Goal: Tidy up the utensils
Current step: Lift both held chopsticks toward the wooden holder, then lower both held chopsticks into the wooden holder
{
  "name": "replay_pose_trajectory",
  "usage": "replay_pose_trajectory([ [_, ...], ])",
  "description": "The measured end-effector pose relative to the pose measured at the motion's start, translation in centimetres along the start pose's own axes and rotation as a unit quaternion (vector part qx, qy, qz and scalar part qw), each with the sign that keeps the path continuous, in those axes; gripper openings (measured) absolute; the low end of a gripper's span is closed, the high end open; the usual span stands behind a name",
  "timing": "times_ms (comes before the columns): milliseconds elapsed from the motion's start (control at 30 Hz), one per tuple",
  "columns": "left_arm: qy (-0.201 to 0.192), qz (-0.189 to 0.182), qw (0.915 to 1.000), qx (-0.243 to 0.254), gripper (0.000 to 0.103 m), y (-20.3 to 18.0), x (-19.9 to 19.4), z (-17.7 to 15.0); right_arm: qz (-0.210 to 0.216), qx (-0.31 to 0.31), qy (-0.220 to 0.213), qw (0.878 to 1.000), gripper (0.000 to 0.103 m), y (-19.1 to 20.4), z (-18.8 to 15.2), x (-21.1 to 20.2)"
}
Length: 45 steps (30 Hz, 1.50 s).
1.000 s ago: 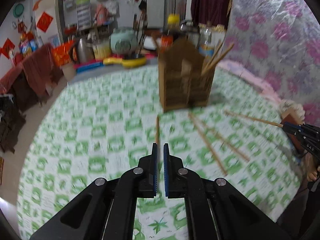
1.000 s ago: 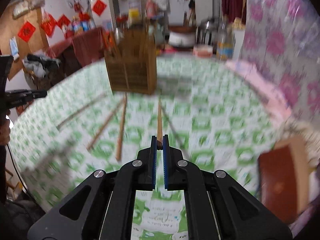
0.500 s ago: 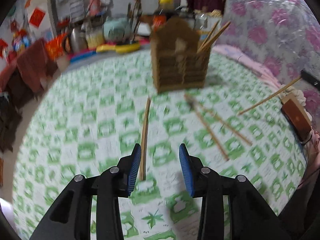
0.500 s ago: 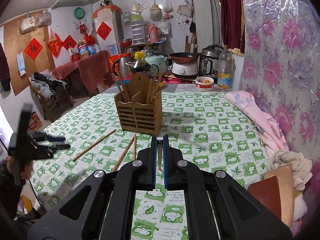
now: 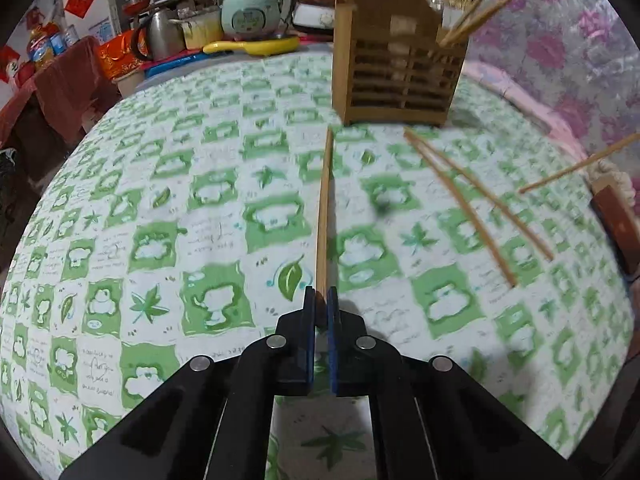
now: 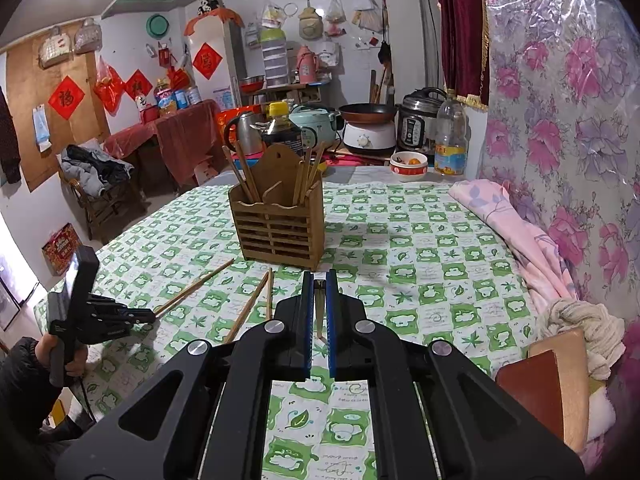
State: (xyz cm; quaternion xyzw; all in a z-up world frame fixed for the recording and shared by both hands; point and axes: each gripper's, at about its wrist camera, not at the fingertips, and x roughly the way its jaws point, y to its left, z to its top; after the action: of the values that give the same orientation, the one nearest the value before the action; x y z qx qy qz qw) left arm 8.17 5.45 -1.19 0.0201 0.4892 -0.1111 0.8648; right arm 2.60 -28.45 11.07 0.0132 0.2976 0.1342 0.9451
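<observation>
Now the left tongs (image 5: 321,307) are clenched on the near end of a long thin wooden chopstick (image 5: 323,216) lying on the green-checked desk (image 5: 160,208), its far tip just short of the slatted wooden utensil holder (image 5: 400,68). The right tongs (image 6: 319,296), nearer the holder's right side, grip another chopstick. Two more sticks (image 5: 472,200) lie to the right. Next, I judge, comes lifting and tipping each stick upright into a compartment.

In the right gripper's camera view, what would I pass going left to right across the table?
Left hand-held gripper → chopstick it holds → two loose chopsticks → wooden holder → pink cloth → rope bundle.
</observation>
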Motion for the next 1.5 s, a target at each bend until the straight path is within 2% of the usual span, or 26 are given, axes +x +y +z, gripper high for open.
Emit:
replay_pose_trajectory([
  [167, -0.055, -0.002, 0.9984, 0.012, 0.006, -1.4, -5.4, 2.5, -0.001, 0.004, -0.004, 1.0, 0.007, 0.0, 0.1, -0.2],
  [400, -0.124, -0.006, 0.9916, 0.034, 0.006, -3.8, -12.3, 7.4, 0.004, 0.004, -0.021, 1.0, 0.007, 0.4, 1.7, -1.1],
  [733, -0.166, -0.01, 0.9845, 0.057, 0.006, -6.8, -15.9, 13.1, 0.033, 0.003, -0.037, 0.999, 0.007, 1.6, 5.0, -0.8],
  [1000, -0.232, -0.026, 0.9708, 0.054, 0.006, -8.7, -18.7, 20.5, 0.057, 0.008, -0.063, 0.996, 0.007, 3.2, 10.9, 0.9],
  [1100, -0.258, -0.033, 0.9645, 0.048, 0.006, -9.3, -18.4, 23.3, 0.05, 0.016, -0.078, 0.996, 0.007, 3.4, 13.4, 2.2],
  [1200, -0.268, -0.016, 0.9622, 0.045, 0.006, -9.7, -16.4, 25.5, 0.051, 0.026, -0.078, 0.995, 0.007, 3.5, 15.3, 4.3],
  [1267, -0.256, -0.009, 0.9658, 0.038, 0.006, -9.6, -14.0, 26.6, 0.055, 0.031, -0.067, 0.996, 0.007, 3.5, 15.9, 6.3],
  [1333, -0.237, -0.009, 0.9712, 0.022, 0.006, -8.9, -10.8, 27.2, 0.04, 0.03, -0.056, 0.997, 0.007, 3.5, 15.9, 8.6],
  [1400, -0.212, -0.014, 0.9771, -0.005, 0.007, -7.5, -7.6, 27.4, 0.021, 0.029, -0.031, 0.999, 0.007, 3.3, 15.3, 11.8],
  [1500, -0.17, -0.018, 0.9842, -0.048, 0.006, -4.9, -3.7, 27.2, 0.018, 0.042, 0.014, 0.999, 0.009, 2.8, 14.1, 15.6],
])
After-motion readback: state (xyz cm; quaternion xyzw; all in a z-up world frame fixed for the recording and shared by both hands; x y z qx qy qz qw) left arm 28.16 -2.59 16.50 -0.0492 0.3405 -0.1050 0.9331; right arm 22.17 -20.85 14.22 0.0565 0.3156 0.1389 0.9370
